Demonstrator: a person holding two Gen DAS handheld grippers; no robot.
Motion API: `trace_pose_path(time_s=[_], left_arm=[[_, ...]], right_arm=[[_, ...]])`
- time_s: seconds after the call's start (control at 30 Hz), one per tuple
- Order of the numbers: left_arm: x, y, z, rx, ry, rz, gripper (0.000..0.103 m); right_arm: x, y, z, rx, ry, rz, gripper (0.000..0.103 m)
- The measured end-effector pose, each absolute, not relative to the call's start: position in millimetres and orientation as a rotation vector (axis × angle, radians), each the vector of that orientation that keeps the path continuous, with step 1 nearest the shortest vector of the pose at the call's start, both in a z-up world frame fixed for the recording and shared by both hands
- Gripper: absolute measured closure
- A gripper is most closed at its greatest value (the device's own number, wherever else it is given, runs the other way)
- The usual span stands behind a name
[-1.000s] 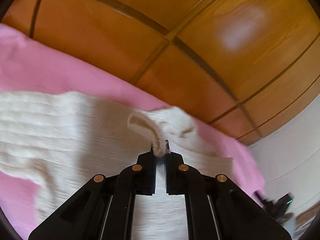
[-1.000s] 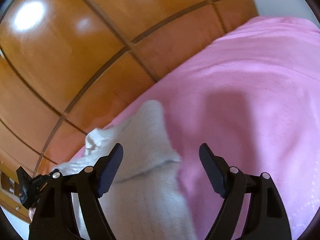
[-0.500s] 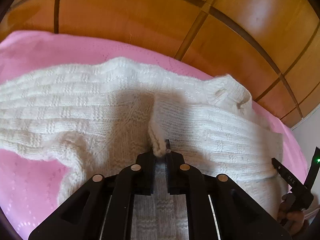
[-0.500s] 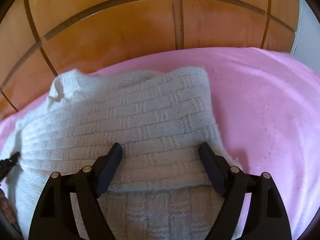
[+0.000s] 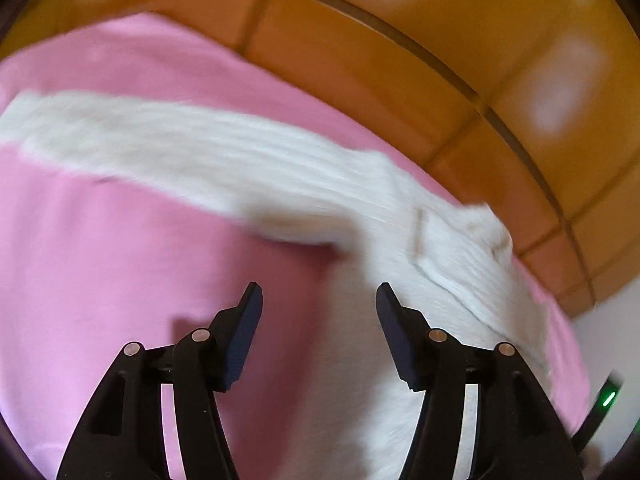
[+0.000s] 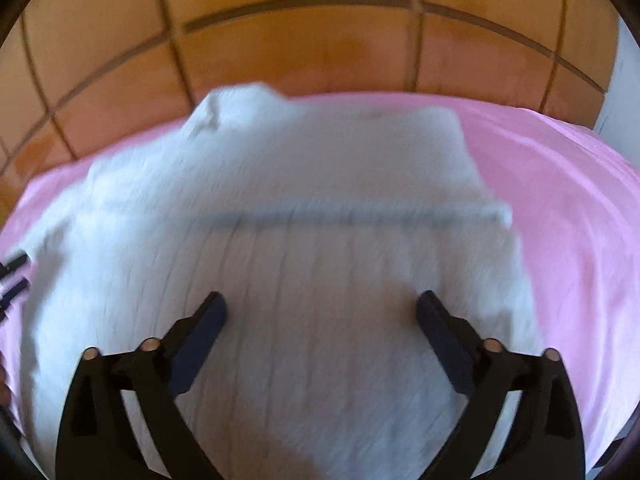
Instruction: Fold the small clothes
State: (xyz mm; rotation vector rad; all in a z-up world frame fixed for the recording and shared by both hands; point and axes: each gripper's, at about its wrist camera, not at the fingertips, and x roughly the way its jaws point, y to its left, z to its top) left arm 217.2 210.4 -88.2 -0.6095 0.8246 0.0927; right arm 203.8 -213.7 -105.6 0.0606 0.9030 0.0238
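White sweater point(image 6: 304, 264) on pink sheet point(image 6: 568, 208) (blurred); no legible writing.

Sweater point(image 6: 304, 280): lies on bed cover point(image 6: 568, 216), one sleeve point(image 5: 160, 148) stretched toward 9 o'clock in the left wrist view, other sleeve folded across the body. Wooden floor point(image 6: 320, 40): beyond the cover, 12 o'clock. Wall point(image 5: 612, 320): 3 o'clock.

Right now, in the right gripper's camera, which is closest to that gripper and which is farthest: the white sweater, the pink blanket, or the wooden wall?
1. White sweater: directly under the opening right gripper.
2. Pink blanket: off to the right, past the sweater.
3. Wooden wall: at the back, farthest.
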Motion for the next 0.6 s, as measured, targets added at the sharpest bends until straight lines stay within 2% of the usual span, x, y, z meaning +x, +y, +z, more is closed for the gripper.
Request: trace_pose_path(time_s=[0.37,0.53,0.6], left_arm=[[131.7,391.7,-102.3,-1.037,0.685,0.372,0.045],[130.4,441.0,-107.7,-1.190,0.619,0.383,0.045],[139.0,454.6,-109.6,-1.229,0.598,0.393,0.050]], right_arm=[[190.9,-218.7,-110.9,0.089,0.892,0.001,0.002],[191.0,-219.1,-108.2,0.077,0.881,-0.002,0.002],[191.1,-220.3,-107.6,0.077,0.879,-0.001,0.002]])
